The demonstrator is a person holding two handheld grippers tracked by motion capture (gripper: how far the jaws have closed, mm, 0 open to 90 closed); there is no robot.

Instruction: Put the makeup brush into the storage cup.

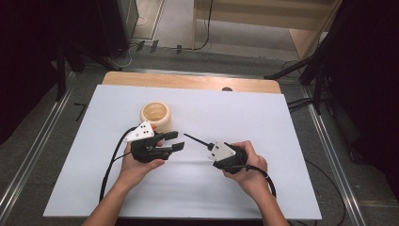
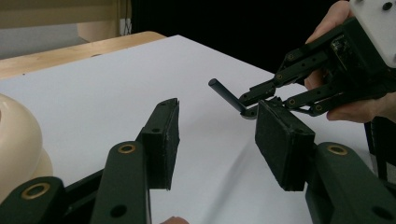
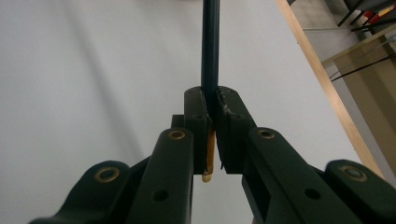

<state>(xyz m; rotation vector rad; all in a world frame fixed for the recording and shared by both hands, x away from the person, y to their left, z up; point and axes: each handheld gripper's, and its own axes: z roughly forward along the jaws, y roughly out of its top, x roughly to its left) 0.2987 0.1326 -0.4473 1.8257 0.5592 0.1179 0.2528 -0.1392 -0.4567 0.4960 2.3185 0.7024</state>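
Grey floor [image 1: 37, 141], dark stands [image 1: 61, 70]

You're in a lab or recording studio – a white sheet [image 1: 282, 141] over a wooden table [image 1: 188, 81], black curtains [image 1: 371, 70] on both sides, dark stand legs [image 1: 301, 70] (tripods, likely) and cables [image 1: 204, 28] across a carpeted floor [image 1: 47, 136].

No readable text, label, brand, number or sign appears on anything in these views.

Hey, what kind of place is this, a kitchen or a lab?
Likely a lab or recording setup: a white-covered table ringed by dark stands, floor cables, and handheld grippers, the right gripper clamping a dark stick.
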